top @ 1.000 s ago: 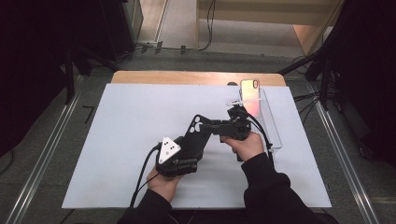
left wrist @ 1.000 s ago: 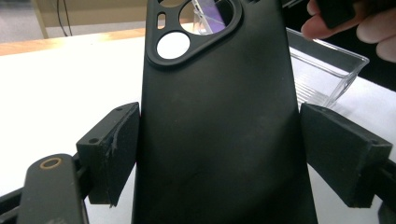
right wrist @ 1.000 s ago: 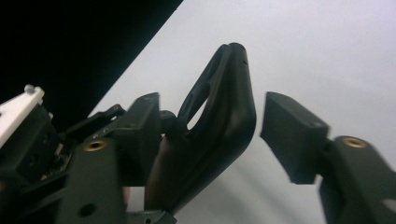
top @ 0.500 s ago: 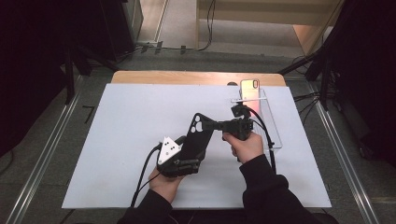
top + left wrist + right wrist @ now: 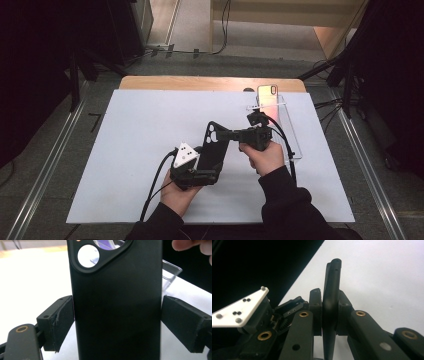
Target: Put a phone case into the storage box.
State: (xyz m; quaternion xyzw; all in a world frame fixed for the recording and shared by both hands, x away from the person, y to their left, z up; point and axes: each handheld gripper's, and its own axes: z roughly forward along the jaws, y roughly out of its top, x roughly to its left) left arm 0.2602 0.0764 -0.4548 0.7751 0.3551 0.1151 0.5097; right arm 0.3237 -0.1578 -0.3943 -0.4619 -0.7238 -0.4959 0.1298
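A black phone case (image 5: 214,147) stands upright over the white mat, held from two sides. My left gripper (image 5: 212,161), with its white three-cornered plate, comes from below and is shut across the case's width; in the left gripper view its pads (image 5: 58,320) press the side edges of the case (image 5: 117,290), whose camera cutout is at the top. My right gripper (image 5: 226,134) reaches in from the right and is shut on the case's upper part. The right gripper view has that gripper (image 5: 330,312) pinching the thin case (image 5: 333,277) front and back.
A phone (image 5: 266,95) leans on a clear acrylic stand (image 5: 290,131) at the mat's back right, just behind my right hand. The white mat (image 5: 125,145) lies on a wooden table (image 5: 200,82); metal rails run along both sides.
Almost nothing has changed. My right hand has drifted slightly toward me, and the case stays gripped between both grippers in the same spot.
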